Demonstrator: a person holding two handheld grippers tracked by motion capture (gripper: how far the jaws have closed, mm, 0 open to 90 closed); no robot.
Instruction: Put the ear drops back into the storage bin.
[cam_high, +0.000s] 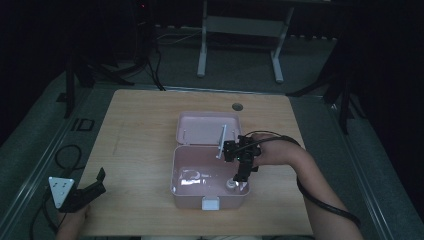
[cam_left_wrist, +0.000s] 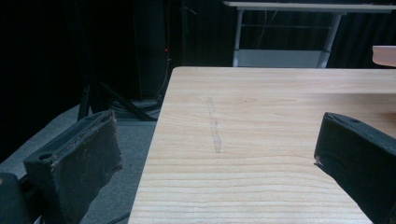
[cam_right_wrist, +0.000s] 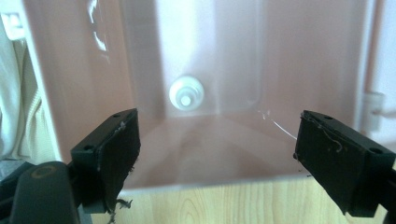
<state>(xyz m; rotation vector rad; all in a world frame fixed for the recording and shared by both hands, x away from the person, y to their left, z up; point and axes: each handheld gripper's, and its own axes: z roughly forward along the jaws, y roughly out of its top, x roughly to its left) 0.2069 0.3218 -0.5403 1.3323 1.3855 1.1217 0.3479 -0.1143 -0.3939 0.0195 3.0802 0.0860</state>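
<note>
An open pink box (cam_high: 174, 170) sits on the wooden table (cam_high: 140, 135), its lid (cam_high: 200, 127) laid back behind it. A small white round piece (cam_high: 231, 184) (cam_right_wrist: 186, 93) lies on the box floor near the front right corner. My right gripper (cam_high: 241, 176) (cam_right_wrist: 217, 135) hangs over the box's right side and points down at that piece, jaws wide open with nothing between them. A thin pale bar (cam_high: 221, 141) stands at the hinge beside it. My left gripper (cam_high: 101, 180) (cam_left_wrist: 215, 144) rests open at the table's front left corner, over bare wood.
The box has a white latch (cam_high: 210, 203) on its front wall and a bright glare patch (cam_high: 192, 176) inside. A round cable hole (cam_high: 237, 106) marks the table's far edge. Cables (cam_high: 67, 155) lie on the floor at left, and another table's legs (cam_high: 202, 50) stand beyond.
</note>
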